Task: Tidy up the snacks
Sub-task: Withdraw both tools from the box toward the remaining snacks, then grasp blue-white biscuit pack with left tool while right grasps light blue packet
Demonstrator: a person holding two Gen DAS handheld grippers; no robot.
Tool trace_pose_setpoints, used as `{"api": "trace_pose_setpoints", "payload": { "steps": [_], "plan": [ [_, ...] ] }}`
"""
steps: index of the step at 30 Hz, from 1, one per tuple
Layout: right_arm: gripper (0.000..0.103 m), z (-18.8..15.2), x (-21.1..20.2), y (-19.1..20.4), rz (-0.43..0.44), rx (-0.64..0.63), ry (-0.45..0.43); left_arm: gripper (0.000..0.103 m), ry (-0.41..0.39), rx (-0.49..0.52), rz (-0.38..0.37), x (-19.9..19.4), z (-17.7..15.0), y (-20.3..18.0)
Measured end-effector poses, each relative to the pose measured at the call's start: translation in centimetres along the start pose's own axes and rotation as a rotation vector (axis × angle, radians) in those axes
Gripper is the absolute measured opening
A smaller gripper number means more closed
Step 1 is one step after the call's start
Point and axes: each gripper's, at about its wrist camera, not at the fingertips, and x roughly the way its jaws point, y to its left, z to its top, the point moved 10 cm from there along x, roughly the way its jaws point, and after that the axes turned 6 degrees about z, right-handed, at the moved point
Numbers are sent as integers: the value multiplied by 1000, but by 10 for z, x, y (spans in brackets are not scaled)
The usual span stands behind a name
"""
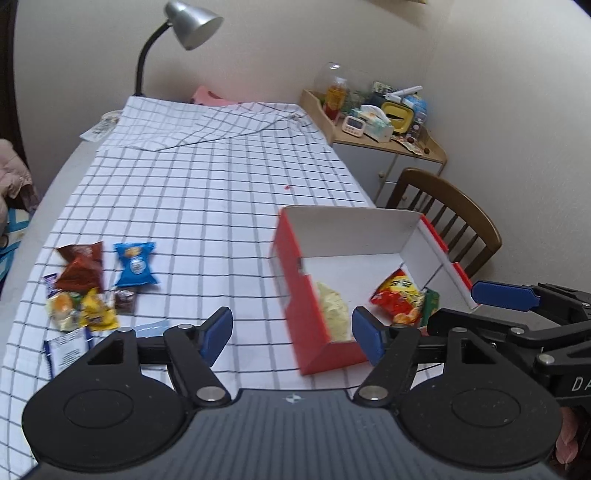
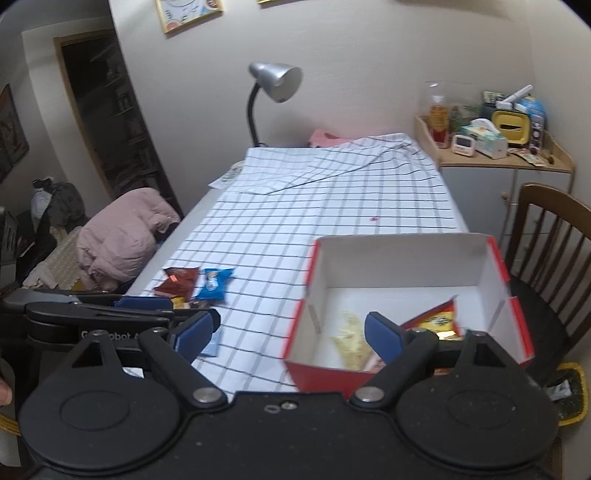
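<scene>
- Our left gripper has its blue-padded jaws standing wide apart with nothing between them, raised over the near edge of the table.
- Our right gripper is just as wide and just as empty; its near pad sits in front of the box's contents in its own view.
- In the left wrist view the right gripper reaches in from the right edge, beside the box's near right corner.
- Just past both sets of jaws we see the open red cardboard box with a white inside, resting on the black-and-white checked tablecloth.
- Inside it lie a pale yellow snack packet against the left wall and an orange-red crisp packet near the right, with a green packet at its edge.
- Well to the left of the box, loose snacks lie in a cluster on the cloth: a blue crimped packet, brown-red triangular packets, a yellow sweet wrapper and a few smaller pieces.
- Further back stand a silver gooseneck desk lamp, a brown wooden chair and a cluttered wooden side cabinet.
</scene>
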Motion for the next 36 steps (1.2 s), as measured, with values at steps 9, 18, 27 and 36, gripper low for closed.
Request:
{"api": "trace_pose_setpoints", "payload": {
  "steps": [9, 18, 27, 36],
  "plan": [
    [102, -12, 37, 61, 41, -19, 26, 82, -1, -47, 55, -14, -15, 79],
    [103, -26, 88, 106, 54, -72, 80, 87, 43, -145, 135, 1, -32, 170],
    [103, -49, 153, 125, 78, -232, 207, 88, 138, -232, 214, 42, -55, 233],
    [101, -62, 209, 134, 126, -458, 307, 88, 240, -289, 260, 87, -72, 256]
  ]
}}
